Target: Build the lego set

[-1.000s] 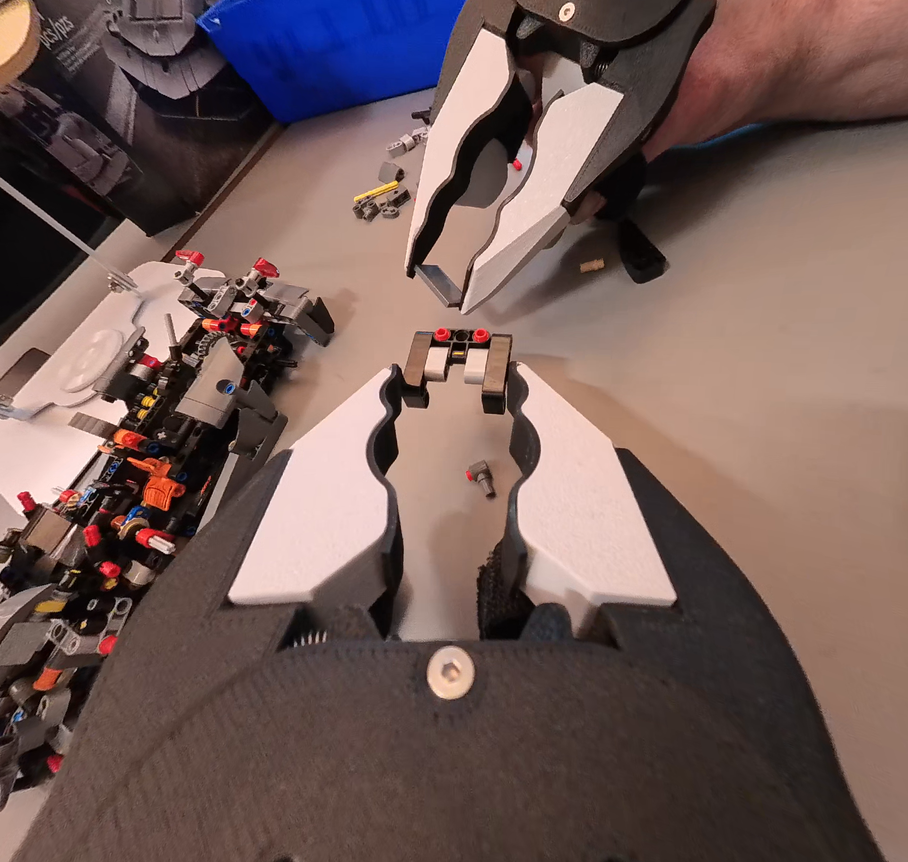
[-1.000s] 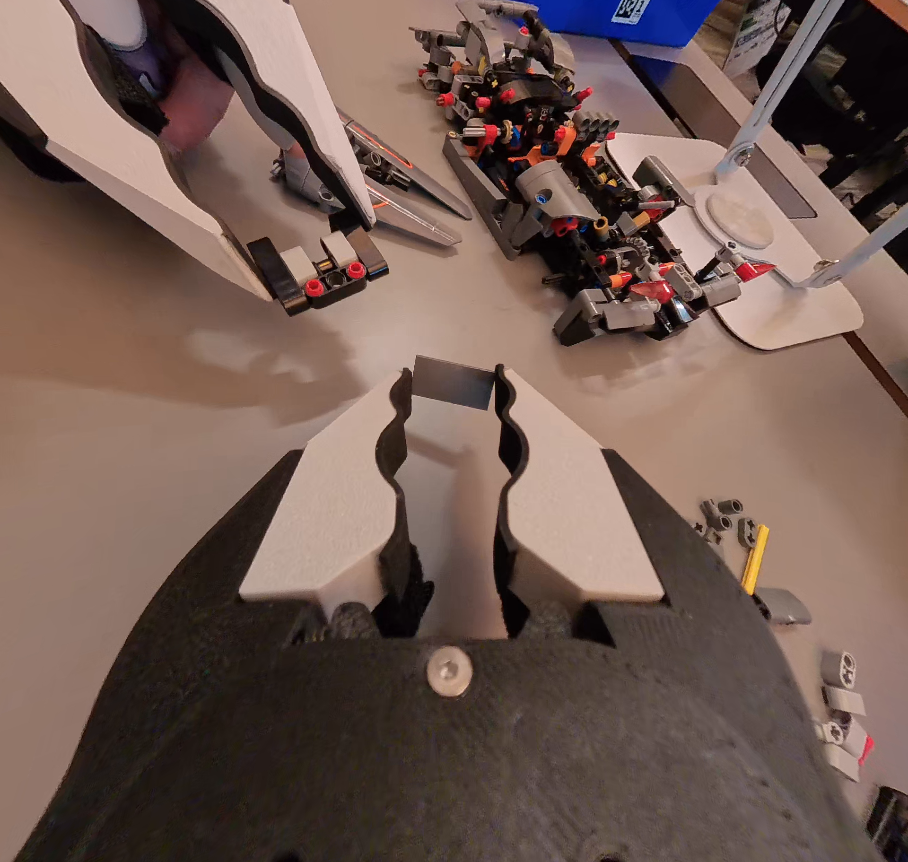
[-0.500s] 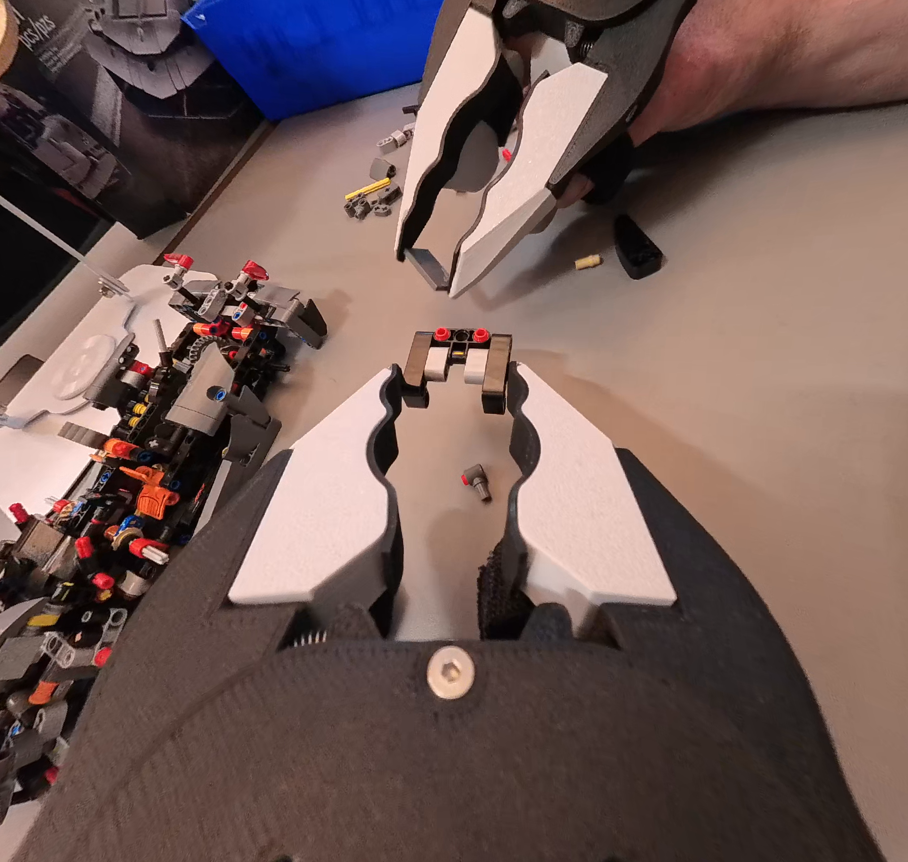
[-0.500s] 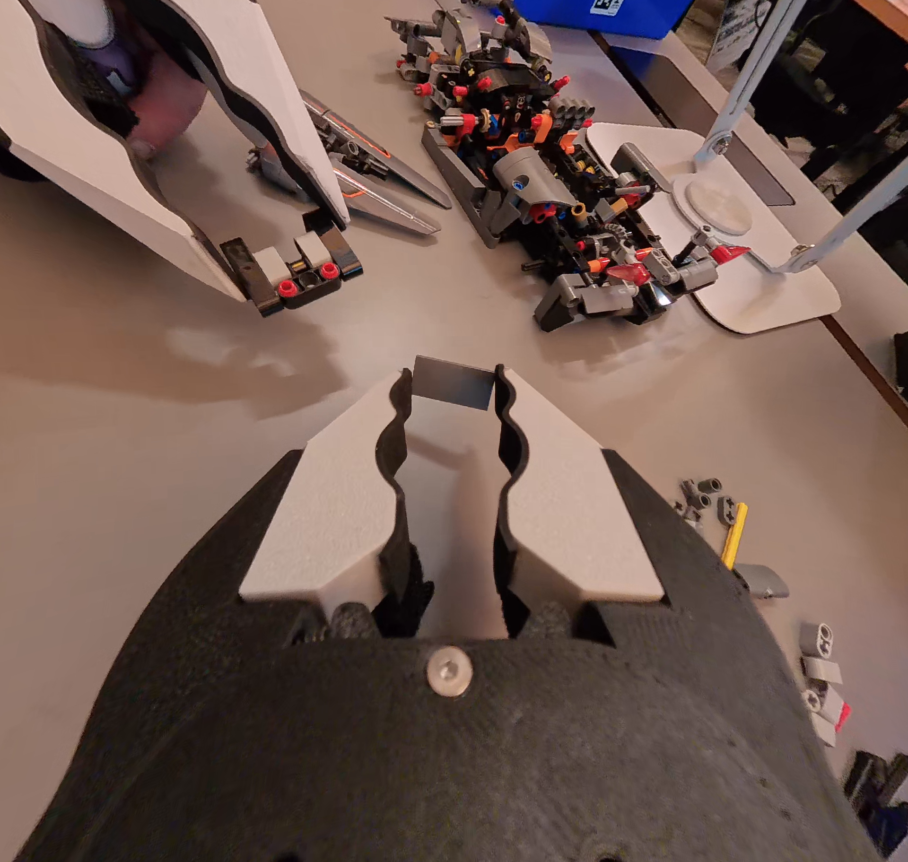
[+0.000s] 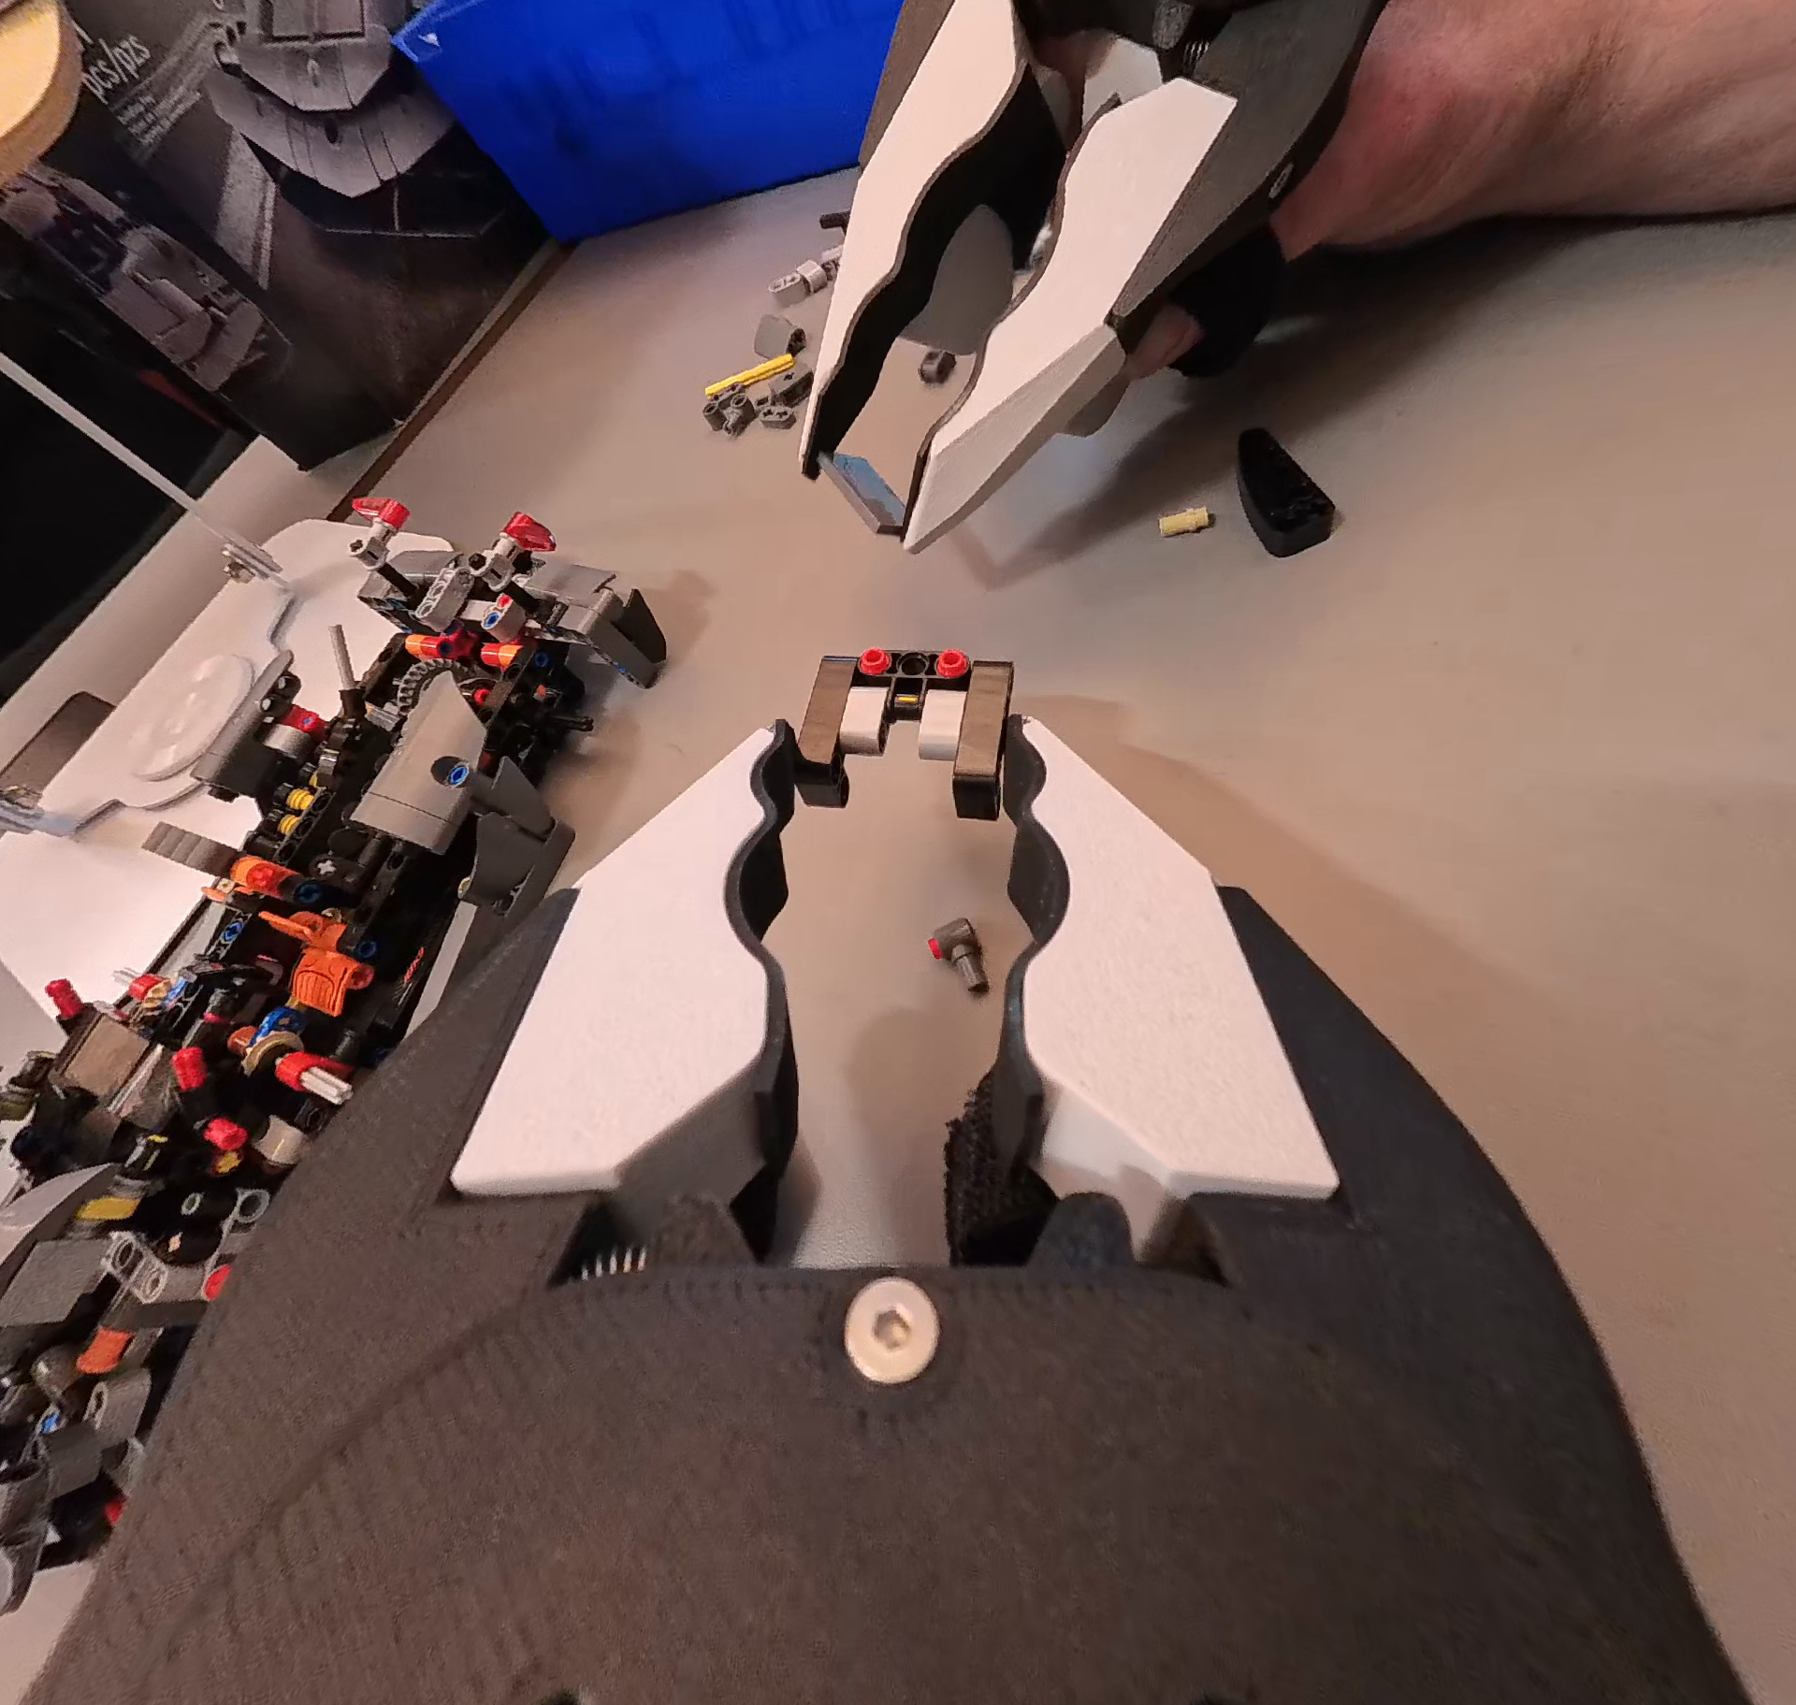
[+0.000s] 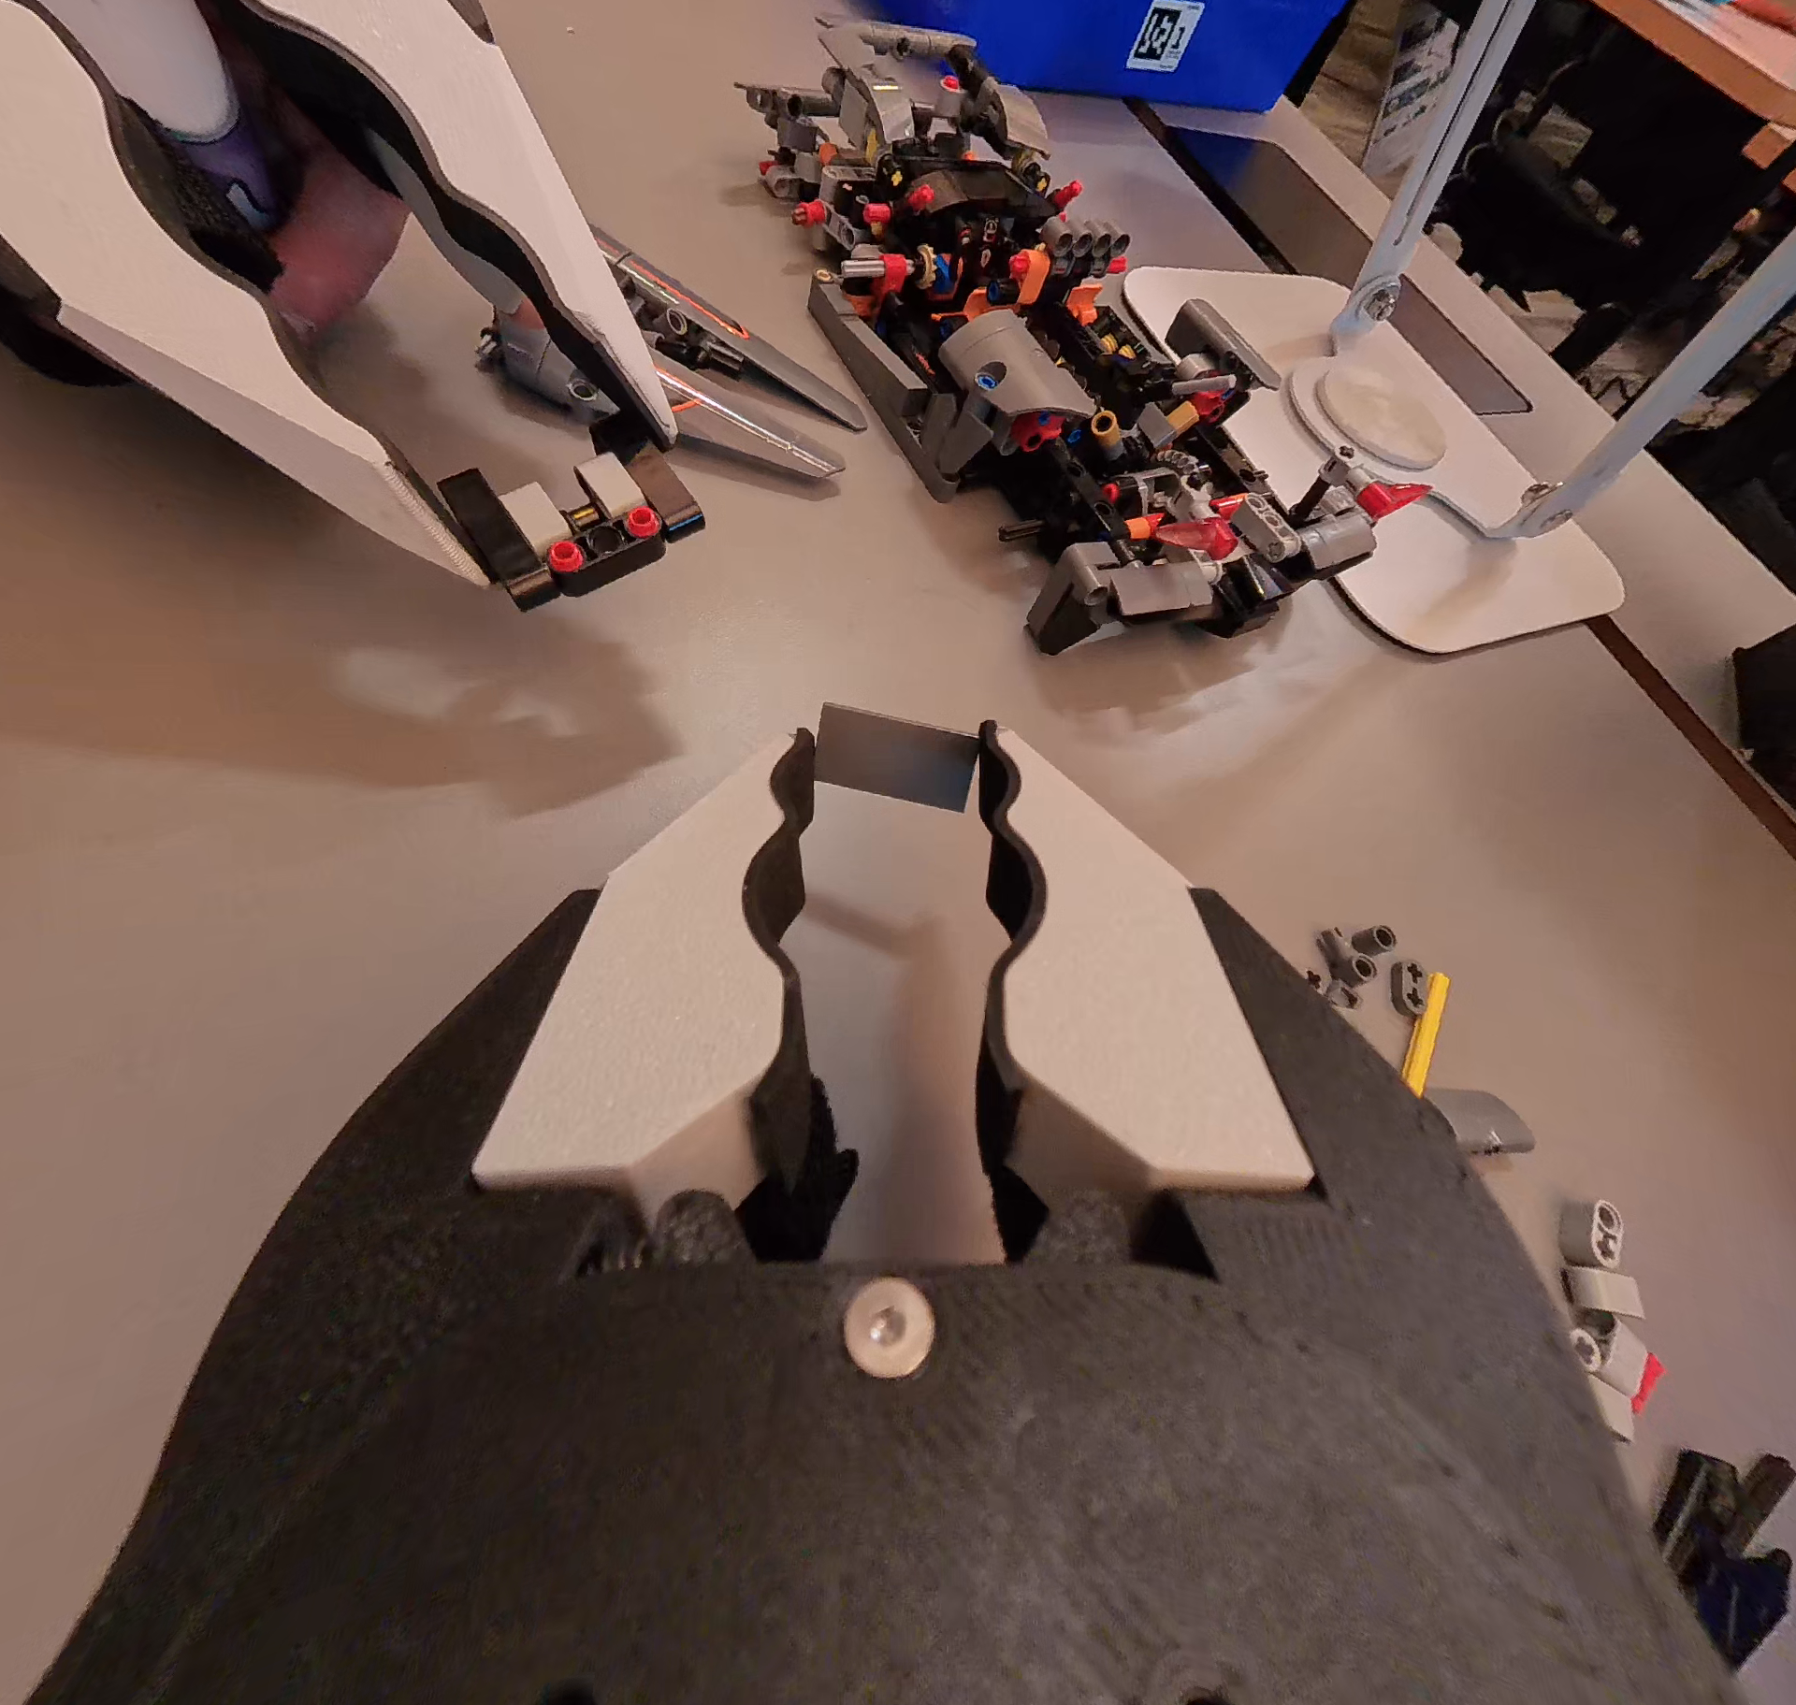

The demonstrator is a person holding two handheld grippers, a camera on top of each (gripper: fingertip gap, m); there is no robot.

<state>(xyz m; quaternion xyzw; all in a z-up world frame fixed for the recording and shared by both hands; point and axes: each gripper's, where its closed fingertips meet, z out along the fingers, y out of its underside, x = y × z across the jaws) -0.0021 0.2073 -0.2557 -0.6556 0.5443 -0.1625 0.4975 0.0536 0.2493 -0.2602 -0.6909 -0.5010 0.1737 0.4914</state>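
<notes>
My left gripper (image 5: 899, 764) is shut on a small black sub-assembly (image 5: 909, 701) with two grey blocks and two red pins, held just above the table; it also shows in the right wrist view (image 6: 573, 531). My right gripper (image 6: 894, 764) is shut on a flat dark grey tile (image 6: 899, 757), held above the table; in the left wrist view the tile (image 5: 860, 490) hangs beyond the sub-assembly. The half-built car model (image 5: 321, 881) lies at the left, and in the right wrist view (image 6: 1050, 366) at the upper right.
A small grey pin with a red end (image 5: 957, 951) lies between my left fingers. Loose parts (image 5: 763, 390), a tan pin (image 5: 1186, 519) and a black curved piece (image 5: 1283, 490) lie on the table. A blue bin (image 5: 661, 65) and a white lamp base (image 6: 1438, 492) stand at the edge. The left gripper's tips are roughly 8 centimetres from the right gripper's.
The right gripper with its tile has drawn slightly farther from the sub-assembly in the left wrist view. Both grips are unchanged.
</notes>
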